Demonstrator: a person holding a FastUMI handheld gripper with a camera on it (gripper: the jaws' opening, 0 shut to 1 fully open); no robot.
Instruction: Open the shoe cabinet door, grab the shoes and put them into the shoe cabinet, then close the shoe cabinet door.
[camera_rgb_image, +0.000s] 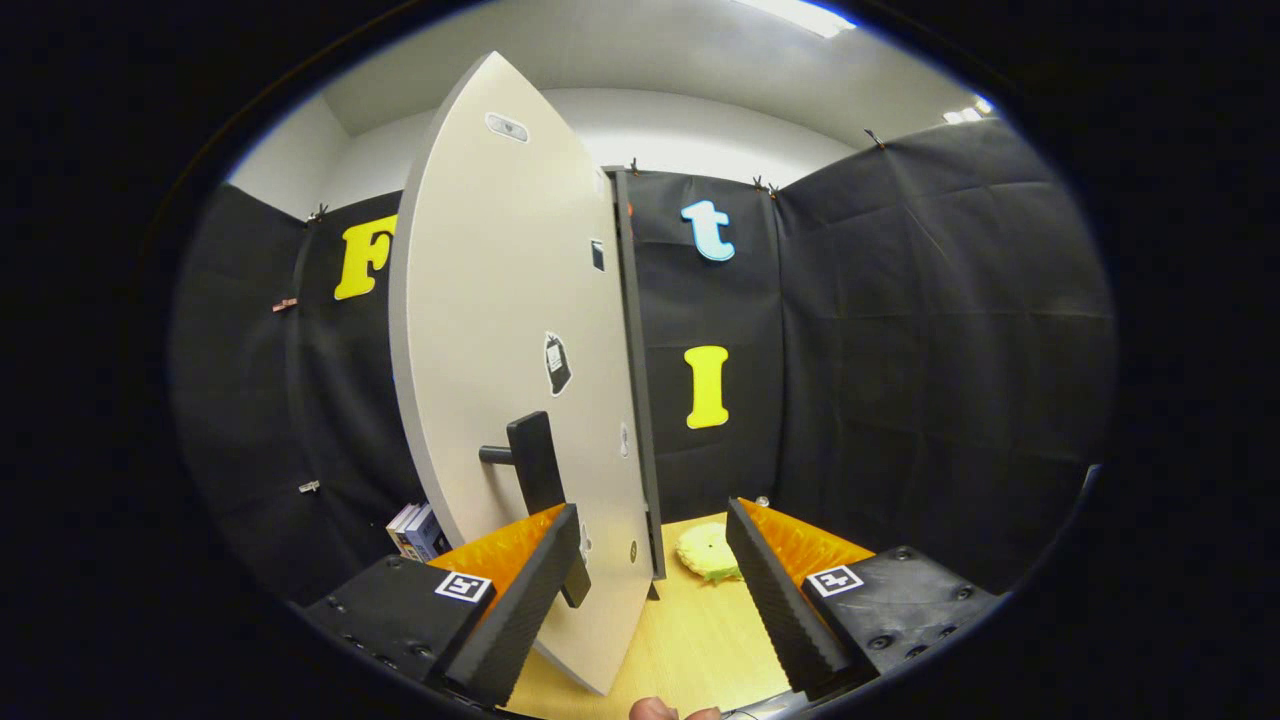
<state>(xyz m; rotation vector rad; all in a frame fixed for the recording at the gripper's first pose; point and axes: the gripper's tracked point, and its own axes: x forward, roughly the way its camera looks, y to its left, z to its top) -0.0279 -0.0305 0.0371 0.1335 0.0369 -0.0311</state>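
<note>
One cabinet door (510, 330) with one handle (535, 465) stands between the gripper's (650, 580) wide jaws.

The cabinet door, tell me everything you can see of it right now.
The cabinet door is a tall, pale grey panel that looks like smooth laminate, standing upright and swung partly open, seen at a slant. A dark lever handle juts from its face, with several small stickers and fittings around it. Its far edge meets a dark frame strip. The open gripper straddles its lower edge, one finger overlapping the handle's lower end; contact is unclear.
</note>
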